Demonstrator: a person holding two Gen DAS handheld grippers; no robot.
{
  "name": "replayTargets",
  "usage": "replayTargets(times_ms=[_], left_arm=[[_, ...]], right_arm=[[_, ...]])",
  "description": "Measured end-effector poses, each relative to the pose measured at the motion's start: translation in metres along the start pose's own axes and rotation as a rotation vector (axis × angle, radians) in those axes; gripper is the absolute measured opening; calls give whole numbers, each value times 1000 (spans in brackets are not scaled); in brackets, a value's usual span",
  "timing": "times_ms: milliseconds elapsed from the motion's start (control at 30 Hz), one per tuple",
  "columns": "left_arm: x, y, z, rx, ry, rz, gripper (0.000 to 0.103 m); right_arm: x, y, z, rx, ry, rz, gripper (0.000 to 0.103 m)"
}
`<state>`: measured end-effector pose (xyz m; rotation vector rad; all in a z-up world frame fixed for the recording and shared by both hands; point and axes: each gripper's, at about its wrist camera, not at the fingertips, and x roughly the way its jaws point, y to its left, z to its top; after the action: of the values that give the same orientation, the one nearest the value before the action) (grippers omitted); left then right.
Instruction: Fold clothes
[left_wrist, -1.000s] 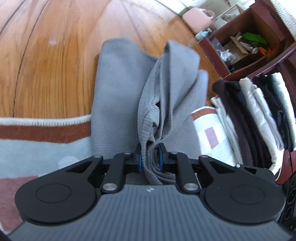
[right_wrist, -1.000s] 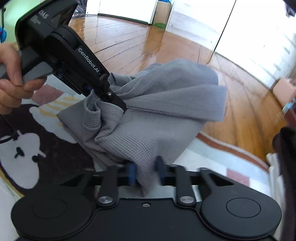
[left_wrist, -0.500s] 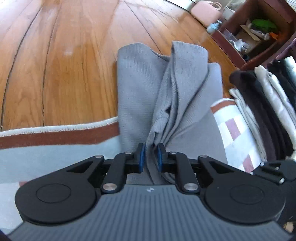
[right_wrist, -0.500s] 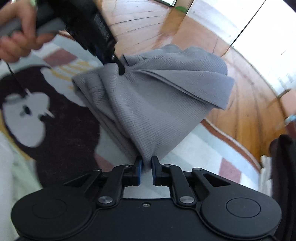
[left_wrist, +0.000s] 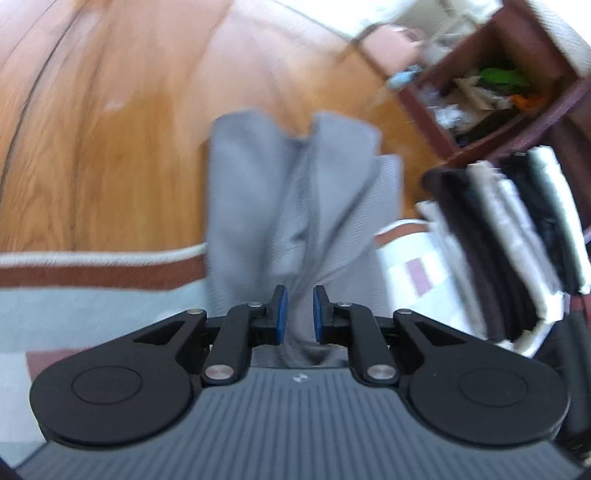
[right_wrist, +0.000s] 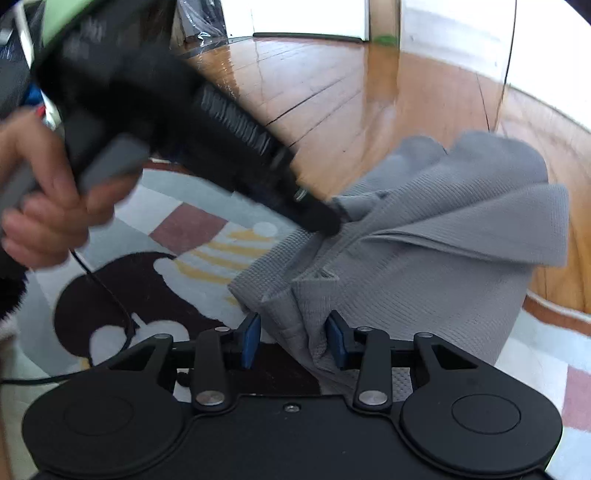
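A grey waffle-knit garment (right_wrist: 424, 266), partly folded, hangs bunched between the two grippers above the near edge of a patterned rug (right_wrist: 192, 236), its far end trailing onto the wooden floor (left_wrist: 110, 140). The left gripper (left_wrist: 298, 314) is clenched on a gathered ridge of the fabric, the cloth pinched thin between its blue pads (left_wrist: 280, 314); in the right wrist view the same gripper (right_wrist: 325, 218) comes in from the upper left, held by a person's hand (right_wrist: 48, 199), and bites the cloth at the garment's far left corner. The right gripper (right_wrist: 293, 341) has just been opening: half a second ago its jaws stood nearly together on a hanging fold, whereas now they stand well apart, the fold loose between them, lying against the right pad and clear of the left. It thus counts as released. This likely marks the end of one fold, leaving the garment carried by the left gripper alone; the freed edge may sag and undo the crease unless it is laid down or regripped soon.

At the far right of the left wrist view, a dark wooden shelf unit (left_wrist: 491, 122) holds an open compartment of mixed clutter, too blurred to identify. Just near of it, a row of folded clothes (left_wrist: 517, 243) in black and white stands on edge; what contains the row cannot be told.
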<state>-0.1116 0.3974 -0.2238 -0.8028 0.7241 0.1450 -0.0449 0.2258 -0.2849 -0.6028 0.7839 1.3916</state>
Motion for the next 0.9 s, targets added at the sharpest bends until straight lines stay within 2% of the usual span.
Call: replayTargets(times_ms=[33, 100, 133, 167, 233, 267, 300, 333, 367, 467, 567, 600, 700, 733, 767, 833, 900], left_arm=[[-1, -5, 0, 27, 3, -34, 13], [9, -18, -2, 108, 88, -71, 16], [16, -23, -6, 152, 151, -26, 16], [25, -26, -10, 188, 206, 62, 14], [28, -25, -16, 225, 206, 112, 13], [26, -22, -15, 202, 208, 117, 14], [25, -20, -13, 182, 211, 127, 16], [23, -17, -13, 185, 212, 167, 16], [22, -15, -13, 186, 212, 202, 18], [19, -6, -10, 144, 205, 181, 19], [10, -16, -5, 211, 133, 179, 19], [3, -23, -2, 253, 75, 183, 19], [0, -36, 17, 324, -113, 208, 28], [1, -39, 24, 336, -167, 212, 37], [10, -35, 32, 299, -189, 192, 46], [36, -21, 46, 187, -168, 117, 48], [58, -14, 48, 123, -129, 55, 44]], right_arm=[[-1, 3, -2, 0, -12, -6, 44], [-3, 5, -5, 3, -23, 14, 44], [-4, 2, -4, -12, -22, 23, 44], [-6, 1, -5, -24, -25, 37, 44], [-11, -6, -5, -8, -17, 119, 44], [-13, -10, -6, 17, -6, 188, 43], [-18, -15, -7, 42, -1, 216, 40], [-22, -20, -7, 66, 4, 244, 40], [-28, -32, -6, 107, -20, 230, 41], [-43, -74, -4, 262, -86, 190, 46], [-45, -133, -3, 509, -129, 88, 63], [-43, -151, -3, 581, -136, 64, 66], [-20, -194, -5, 741, -89, 89, 66], [-16, -200, -5, 761, -99, 97, 66], [-12, -206, -6, 782, -108, 105, 66], [-11, -210, -1, 780, -150, 122, 66], [-11, -212, 4, 787, -185, 126, 68]])
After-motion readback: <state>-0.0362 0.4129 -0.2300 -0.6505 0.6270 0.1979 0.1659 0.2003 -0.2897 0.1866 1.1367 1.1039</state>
